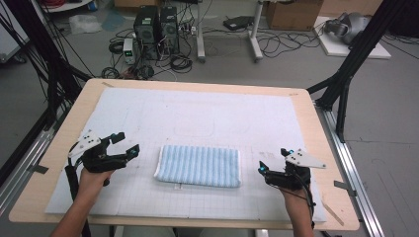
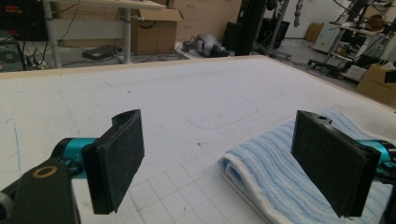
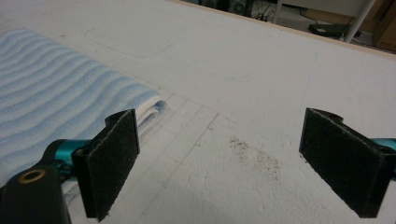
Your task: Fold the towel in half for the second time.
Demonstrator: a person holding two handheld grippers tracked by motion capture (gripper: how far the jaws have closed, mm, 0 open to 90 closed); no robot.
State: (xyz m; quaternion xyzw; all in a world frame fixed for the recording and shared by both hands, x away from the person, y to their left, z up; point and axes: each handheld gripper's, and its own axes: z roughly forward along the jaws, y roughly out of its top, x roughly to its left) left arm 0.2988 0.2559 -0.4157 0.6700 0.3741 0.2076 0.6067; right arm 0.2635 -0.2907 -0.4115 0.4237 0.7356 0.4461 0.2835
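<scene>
A folded towel (image 1: pixel 198 166) with blue and white stripes lies flat on the mat near the table's front middle. My left gripper (image 1: pixel 127 142) hovers just left of it, open, with nothing between its pads. In the left gripper view the towel (image 2: pixel 275 158) lies low at the right, partly behind the right jaw, and the left gripper (image 2: pixel 218 144) stands wide open. My right gripper (image 1: pixel 273 161) is open too, a short way right of the towel. The right gripper view has the towel's end (image 3: pixel 56 93) at the left, beside the open right gripper (image 3: pixel 219 154).
A white gridded mat (image 1: pixel 207 113) covers the wooden table (image 1: pixel 316 148). A small speckled stain (image 3: pixel 257 156) marks the mat ahead of the right gripper. Black frame posts (image 1: pixel 351 64) stand at both far corners. Computer towers (image 1: pixel 155 29) and cables sit on the floor beyond.
</scene>
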